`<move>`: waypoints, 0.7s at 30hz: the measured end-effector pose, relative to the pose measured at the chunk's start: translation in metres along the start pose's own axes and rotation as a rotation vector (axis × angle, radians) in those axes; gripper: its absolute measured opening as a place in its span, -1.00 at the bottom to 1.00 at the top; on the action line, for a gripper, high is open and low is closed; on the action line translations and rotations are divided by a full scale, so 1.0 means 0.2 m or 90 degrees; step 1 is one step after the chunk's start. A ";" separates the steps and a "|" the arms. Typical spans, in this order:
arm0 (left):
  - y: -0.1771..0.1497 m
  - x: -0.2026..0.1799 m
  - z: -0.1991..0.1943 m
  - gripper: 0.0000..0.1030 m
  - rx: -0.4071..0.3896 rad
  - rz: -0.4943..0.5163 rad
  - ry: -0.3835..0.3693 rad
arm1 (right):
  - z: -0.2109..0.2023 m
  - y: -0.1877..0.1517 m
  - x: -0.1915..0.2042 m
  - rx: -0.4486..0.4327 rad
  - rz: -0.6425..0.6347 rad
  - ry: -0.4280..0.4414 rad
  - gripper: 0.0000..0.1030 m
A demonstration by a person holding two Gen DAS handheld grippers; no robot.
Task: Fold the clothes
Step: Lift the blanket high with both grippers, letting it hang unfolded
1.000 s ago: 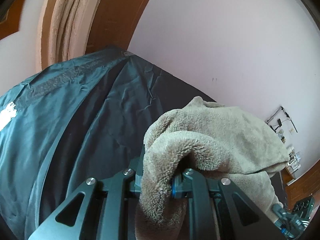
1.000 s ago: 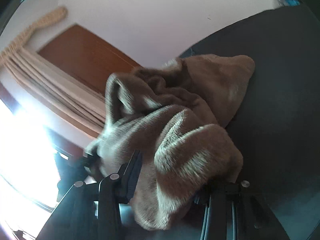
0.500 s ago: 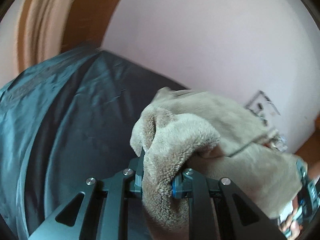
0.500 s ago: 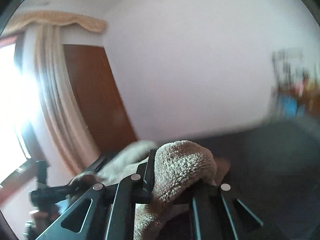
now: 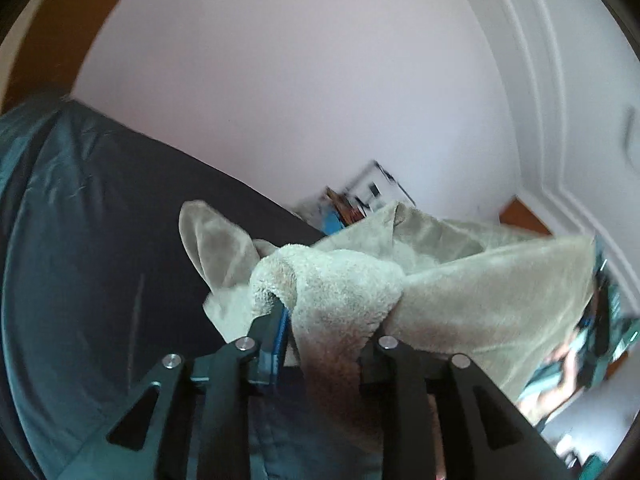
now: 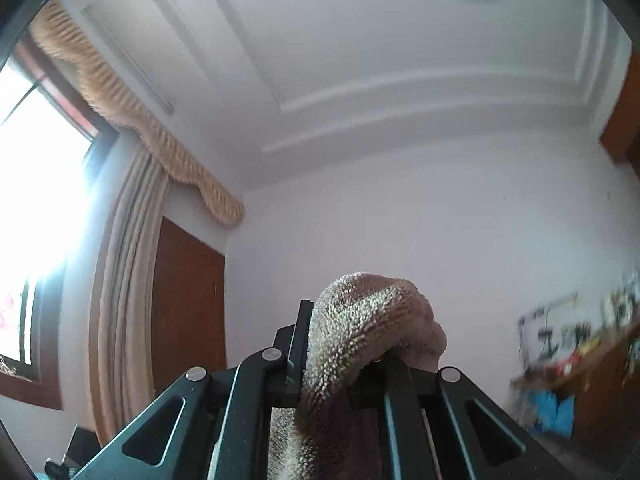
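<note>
1. Fleece (image 5: 460,292) is held aloft above the dark bed (image 5: 100,260), stretched from 6 toward 3 o'clock in the left view; a second ago it was bunched low on the bed.
2. Left gripper (image 5: 328,316) is clamped on a fleece edge.
3. Right gripper (image 6: 344,344), now tilted toward the ceiling (image 6: 360,40), is clamped on another fold (image 6: 372,312).
4. Spreading before folding is suggested.

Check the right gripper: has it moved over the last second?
Yes. The right gripper, shut on the fluffy beige garment, tilted upward: the dark bed left view, ceiling moulding appeared.
</note>
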State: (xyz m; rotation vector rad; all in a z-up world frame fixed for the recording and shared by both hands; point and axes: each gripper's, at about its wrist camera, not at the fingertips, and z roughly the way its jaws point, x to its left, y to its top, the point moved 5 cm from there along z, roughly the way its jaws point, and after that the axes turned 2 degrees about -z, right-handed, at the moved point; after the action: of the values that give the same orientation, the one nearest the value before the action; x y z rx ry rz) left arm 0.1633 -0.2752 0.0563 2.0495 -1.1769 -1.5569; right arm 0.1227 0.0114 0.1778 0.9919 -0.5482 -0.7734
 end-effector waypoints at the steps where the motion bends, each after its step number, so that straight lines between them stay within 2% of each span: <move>1: -0.02 -0.04 0.00 -0.16 0.010 0.009 -0.012 | -0.03 0.06 0.01 -0.019 -0.011 -0.003 -0.79; 2: -0.05 -0.08 0.00 -0.06 0.018 0.025 -0.018 | -0.05 0.10 0.04 -0.036 -0.025 -0.008 -0.79; 4: -0.10 -0.13 -0.02 0.63 0.016 0.050 -0.019 | -0.10 0.18 0.08 -0.072 -0.054 -0.019 -0.79; 7: -0.16 -0.20 -0.05 0.65 0.010 0.084 -0.018 | -0.19 0.32 0.16 -0.112 -0.092 -0.035 -0.79; 11: -0.23 -0.29 -0.15 0.65 -0.014 0.128 -0.024 | -0.29 0.46 0.25 -0.134 -0.136 -0.059 -0.79; 16: -0.32 -0.44 -0.31 0.65 -0.098 0.250 -0.002 | -0.38 0.61 0.34 -0.158 -0.179 -0.080 -0.79; 21: -0.47 -0.64 -0.40 0.66 -0.141 0.379 -0.031 | -0.49 0.80 0.44 -0.186 -0.218 -0.089 -0.78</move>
State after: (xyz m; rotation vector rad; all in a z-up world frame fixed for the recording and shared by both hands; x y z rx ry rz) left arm 0.2668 -0.1381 0.1064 1.3550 -1.3939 -1.3629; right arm 0.2985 0.0466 0.2815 0.7711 -0.3725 -1.1995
